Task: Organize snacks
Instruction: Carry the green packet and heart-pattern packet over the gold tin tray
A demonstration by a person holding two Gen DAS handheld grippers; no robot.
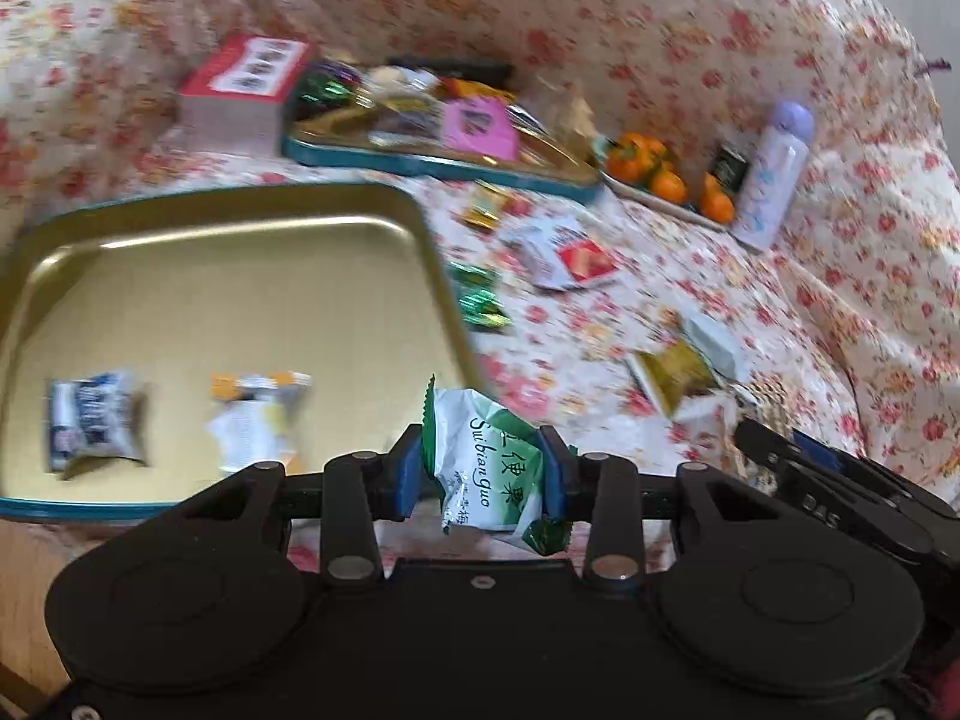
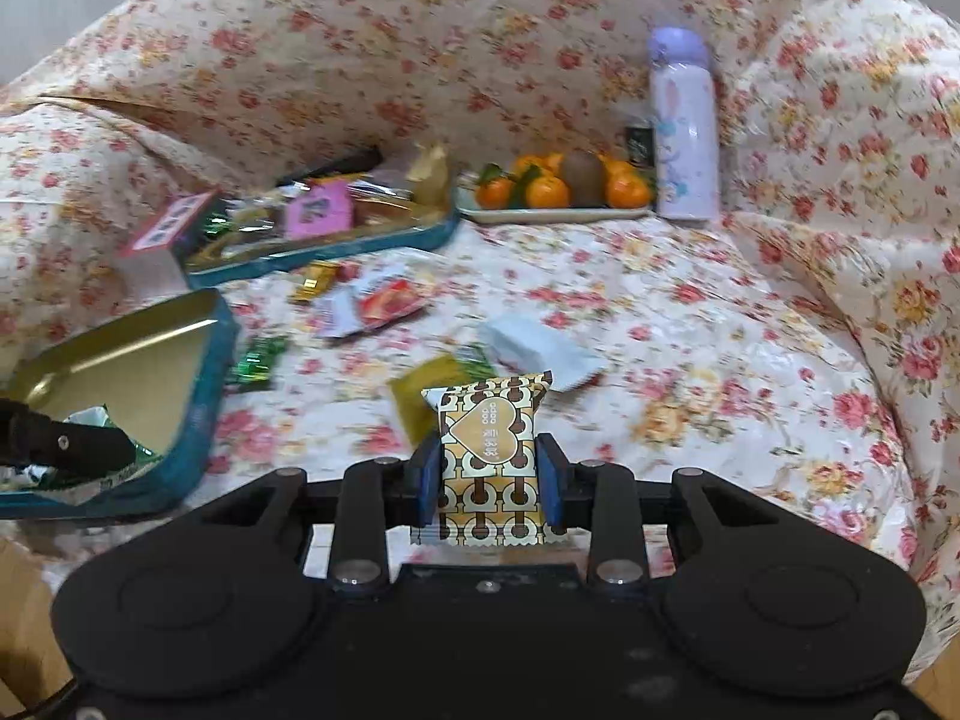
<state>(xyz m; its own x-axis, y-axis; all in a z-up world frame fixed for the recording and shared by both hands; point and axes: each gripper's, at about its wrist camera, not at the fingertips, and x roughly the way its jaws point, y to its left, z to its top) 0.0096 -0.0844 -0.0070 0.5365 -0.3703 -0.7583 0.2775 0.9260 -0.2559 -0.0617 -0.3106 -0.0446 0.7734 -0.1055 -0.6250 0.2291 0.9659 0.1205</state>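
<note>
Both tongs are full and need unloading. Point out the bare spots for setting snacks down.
Near tin: bare gold floor behind its two packets. Cloth right of the white packet, before the bottle: bare. Crowded: far tin and the cloth between the tins.

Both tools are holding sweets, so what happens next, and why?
Probably the left tool opens, dropping its green-and-white packet into the gold tray. It hangs at the tray's edge, where two wrapped snacks already lie; the right tool holds a gold packet farther away.
</note>
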